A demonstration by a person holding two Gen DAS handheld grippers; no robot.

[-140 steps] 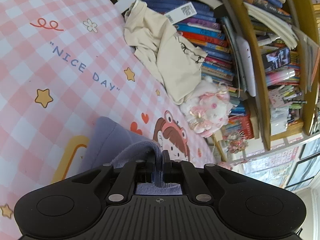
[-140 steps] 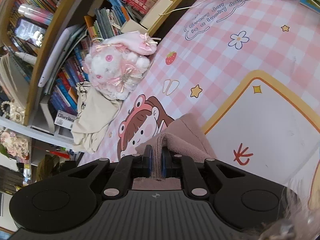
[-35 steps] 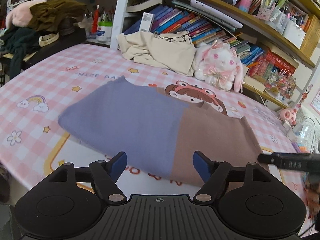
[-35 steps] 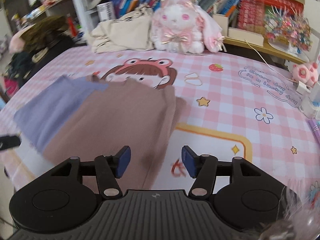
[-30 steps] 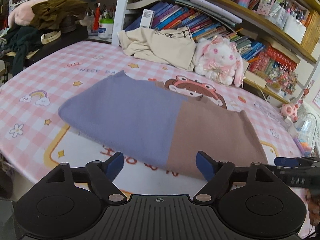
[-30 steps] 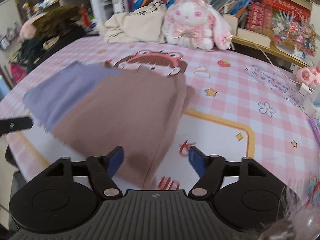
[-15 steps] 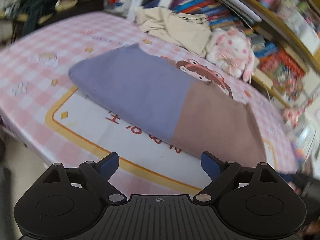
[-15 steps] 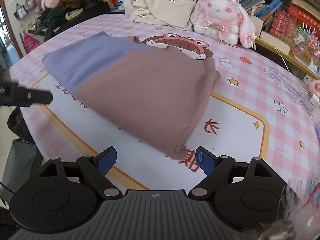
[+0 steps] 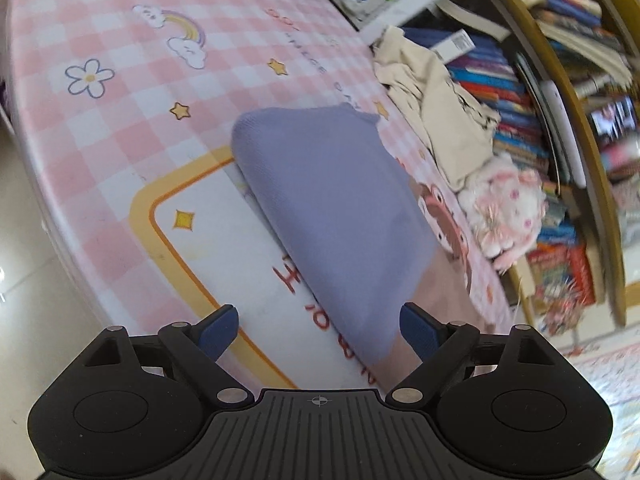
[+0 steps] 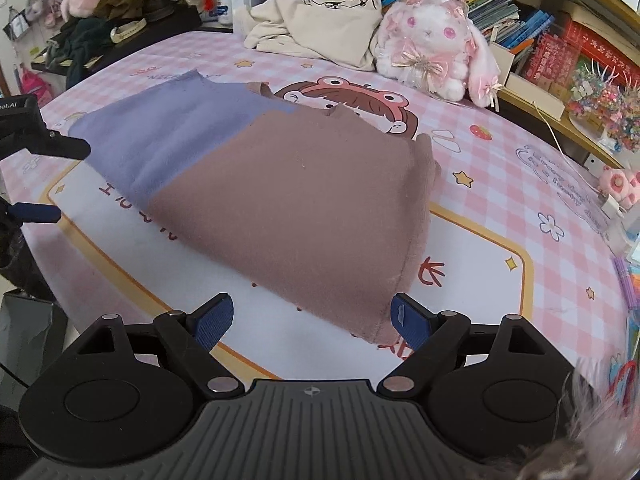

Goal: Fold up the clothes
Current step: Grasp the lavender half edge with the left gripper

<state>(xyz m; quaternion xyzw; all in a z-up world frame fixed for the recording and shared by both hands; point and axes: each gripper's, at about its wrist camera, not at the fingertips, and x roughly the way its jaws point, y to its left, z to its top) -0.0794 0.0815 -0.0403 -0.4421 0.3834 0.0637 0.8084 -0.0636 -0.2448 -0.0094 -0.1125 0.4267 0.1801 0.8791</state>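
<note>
Both claws stand wide, holding nothing: the left gripper (image 9: 319, 330) hangs above the near edge of the table with its two blue-padded fingers (image 9: 218, 329) spread, and the right gripper (image 10: 306, 322) does the same with its two blue pads either side of the garment's near corner, not touching it. One folded knit garment, half lavender and half dusty brown (image 10: 280, 184), lies flat in the middle of the pink checked cartoon-print table mat (image 10: 520, 184), across the mat's yellow-bordered white panel. In the right wrist view the left gripper's two fingertips (image 10: 38, 213) show at the far left edge, just off the lavender half. Behind the garment lie one crumpled cream cloth (image 10: 320, 24) and one pink-and-white plush rabbit (image 10: 432, 48), both against a bookshelf packed with books (image 10: 500, 4). One heap of dark clothes (image 10: 120, 4) sits at the far left.
</note>
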